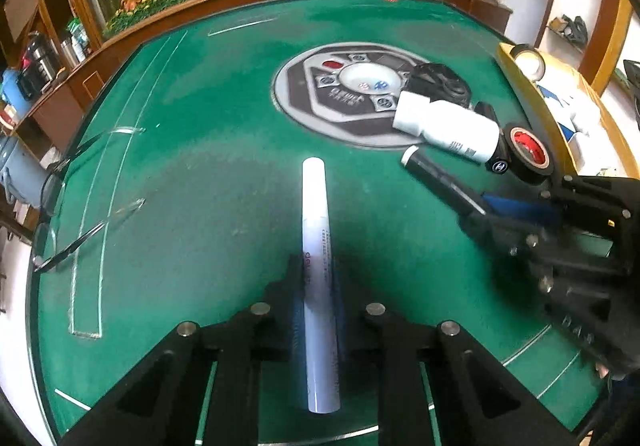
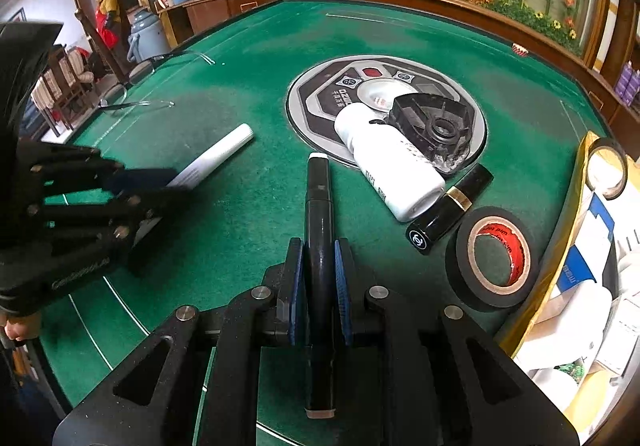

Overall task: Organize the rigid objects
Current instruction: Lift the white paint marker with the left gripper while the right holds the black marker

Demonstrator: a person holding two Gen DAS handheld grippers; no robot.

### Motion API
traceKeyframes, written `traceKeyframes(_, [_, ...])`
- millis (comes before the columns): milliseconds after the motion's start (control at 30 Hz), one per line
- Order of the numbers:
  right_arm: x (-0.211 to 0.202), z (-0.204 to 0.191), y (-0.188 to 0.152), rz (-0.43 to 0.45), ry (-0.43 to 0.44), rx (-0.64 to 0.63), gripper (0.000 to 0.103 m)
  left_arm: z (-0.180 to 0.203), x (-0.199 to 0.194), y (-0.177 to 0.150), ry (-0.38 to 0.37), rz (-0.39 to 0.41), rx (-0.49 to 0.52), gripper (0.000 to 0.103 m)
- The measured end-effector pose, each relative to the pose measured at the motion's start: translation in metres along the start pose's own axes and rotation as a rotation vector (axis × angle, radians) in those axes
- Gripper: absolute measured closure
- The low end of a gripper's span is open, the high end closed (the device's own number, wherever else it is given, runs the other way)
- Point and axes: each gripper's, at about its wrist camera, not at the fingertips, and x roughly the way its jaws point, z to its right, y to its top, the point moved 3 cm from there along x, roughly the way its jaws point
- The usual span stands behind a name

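Now each claw is clamped lengthwise on its pen: left claw on the white marker, right claw on the black marker.

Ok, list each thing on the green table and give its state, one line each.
white marker: held in the left gripper, fingers shut on it.
black marker: held in the right gripper, fingers shut on it.
white bottle: lying on its side.
lipstick: lying flat, capped.
black tape roll: leaning tilted beside the box.
glasses: lying with arms unfolded.
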Motion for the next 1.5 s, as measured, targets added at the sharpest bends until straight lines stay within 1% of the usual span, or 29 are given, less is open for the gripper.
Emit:
traceKeyframes(133, [0.000,-0.005,-0.001,0.004,-0.036,-0.039,0.088,0.000,0.000,0.001,-0.003,0.018,-0.010,0.089])
traceKeyframes(267, [-0.001,-0.004,-0.001,0.008,-0.032,-0.034,0.088,0.001,0.000,0.001,0.005,0.028,-0.030,0.089])
traceKeyframes(367, [-0.001,-0.005,-0.002,0.014,-0.037,-0.034,0.087,0.003,0.000,0.002,0.015,0.029,-0.024,0.089])
traceKeyframes(600, [-0.002,-0.002,0.000,0.023,-0.021,0.004,0.088,-0.002,0.002,0.005,-0.013,0.051,-0.117,0.090])
traceKeyframes(767, [-0.015,0.009,0.006,0.094,0.004,0.066,0.088,-0.001,0.004,0.015,0.014,0.076,-0.181,0.090])
traceKeyframes(833, [-0.020,0.014,0.007,0.124,0.010,0.094,0.088,0.003,0.002,0.021,0.029,0.101,-0.194,0.090])
traceKeyframes(900, [-0.026,0.019,0.009,0.150,0.023,0.124,0.088,0.011,-0.006,0.028,0.070,0.156,-0.190,0.090])
traceKeyframes(967, [-0.029,0.023,0.010,0.167,0.028,0.144,0.088,0.016,-0.011,0.033,0.064,0.195,-0.205,0.089])
traceKeyframes(1067, [-0.033,0.025,0.011,0.190,0.031,0.162,0.088,0.021,-0.011,0.038,0.062,0.226,-0.225,0.089])
traceKeyframes(1267, [-0.035,0.027,0.011,0.200,0.046,0.181,0.088,0.015,0.002,0.033,0.068,0.185,-0.242,0.090])
traceKeyframes(1367, [-0.034,0.026,0.011,0.198,0.051,0.176,0.088,0.014,0.000,0.031,0.077,0.190,-0.240,0.090])
traceKeyframes(1500, [-0.034,0.027,0.011,0.200,0.056,0.180,0.088,0.012,0.001,0.029,0.067,0.180,-0.249,0.090])
